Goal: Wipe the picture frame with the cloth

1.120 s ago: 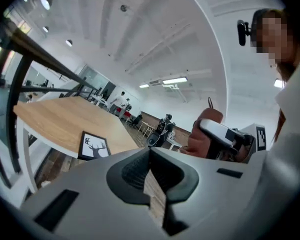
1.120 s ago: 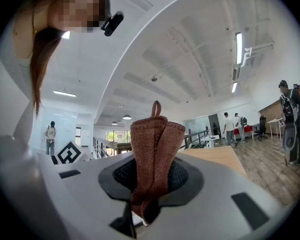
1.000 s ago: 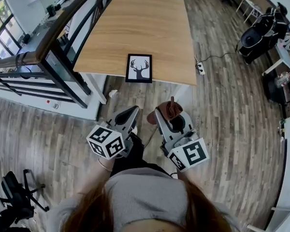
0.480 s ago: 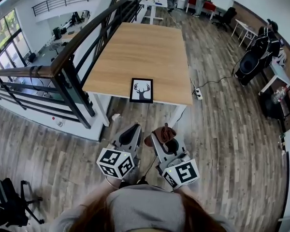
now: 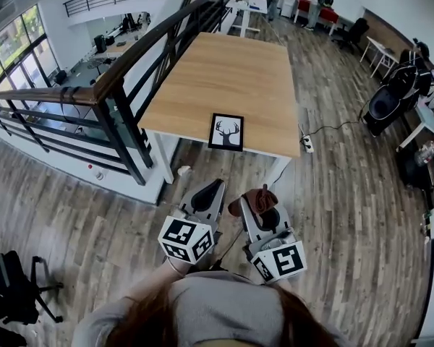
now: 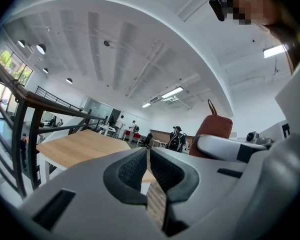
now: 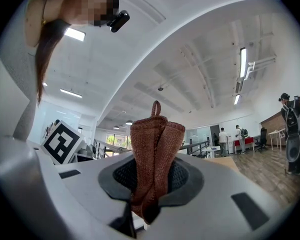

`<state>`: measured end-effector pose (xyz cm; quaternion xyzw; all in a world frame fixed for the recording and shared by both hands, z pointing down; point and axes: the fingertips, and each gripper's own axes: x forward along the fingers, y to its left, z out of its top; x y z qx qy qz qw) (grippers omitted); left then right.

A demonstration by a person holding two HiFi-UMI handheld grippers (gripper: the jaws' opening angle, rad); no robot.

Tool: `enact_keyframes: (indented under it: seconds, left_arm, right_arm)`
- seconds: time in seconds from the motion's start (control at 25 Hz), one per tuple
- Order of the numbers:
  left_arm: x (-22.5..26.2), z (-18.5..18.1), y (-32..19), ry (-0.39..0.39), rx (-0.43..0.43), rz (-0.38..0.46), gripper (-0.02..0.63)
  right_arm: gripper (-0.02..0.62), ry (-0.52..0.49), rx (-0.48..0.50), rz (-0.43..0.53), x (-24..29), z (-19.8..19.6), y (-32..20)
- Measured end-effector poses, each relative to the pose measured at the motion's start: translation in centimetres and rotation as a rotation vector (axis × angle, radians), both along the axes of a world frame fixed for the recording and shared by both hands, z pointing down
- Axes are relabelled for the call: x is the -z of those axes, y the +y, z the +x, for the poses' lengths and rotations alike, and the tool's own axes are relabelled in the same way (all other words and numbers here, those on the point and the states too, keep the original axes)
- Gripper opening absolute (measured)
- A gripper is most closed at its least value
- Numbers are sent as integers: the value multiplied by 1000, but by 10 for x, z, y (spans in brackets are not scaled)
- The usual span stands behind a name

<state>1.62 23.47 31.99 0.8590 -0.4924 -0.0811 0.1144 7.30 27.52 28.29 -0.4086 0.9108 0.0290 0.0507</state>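
Observation:
A black picture frame (image 5: 226, 131) with a deer print lies at the near edge of the wooden table (image 5: 231, 71). My right gripper (image 5: 258, 198) is shut on a folded rust-brown cloth (image 7: 154, 154), which sticks up from between the jaws; the cloth (image 5: 254, 199) also shows in the head view. My left gripper (image 5: 211, 191) is shut with nothing in it, its pads (image 6: 134, 169) nearly touching. Both grippers hang side by side over the floor, short of the table's near edge and apart from the frame.
A dark railing (image 5: 123, 78) runs along the table's left side. A power strip (image 5: 307, 144) lies on the plank floor right of the table. Chairs and equipment (image 5: 390, 96) stand at the far right, an office chair (image 5: 14, 284) at the lower left. People stand far off.
The view has lifted and swung, so the table and frame now sit further right in the picture. Both grippers have shifted right, still side by side, the cloth still held.

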Motion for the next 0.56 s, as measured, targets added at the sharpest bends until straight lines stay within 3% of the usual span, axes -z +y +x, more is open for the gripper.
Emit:
enact_keyframes:
  seconds: [0.56]
  left_arm:
    - [-6, 8, -1, -37, -12, -10, 12]
  right_arm:
    - [97, -1, 0, 24, 3, -2, 1]
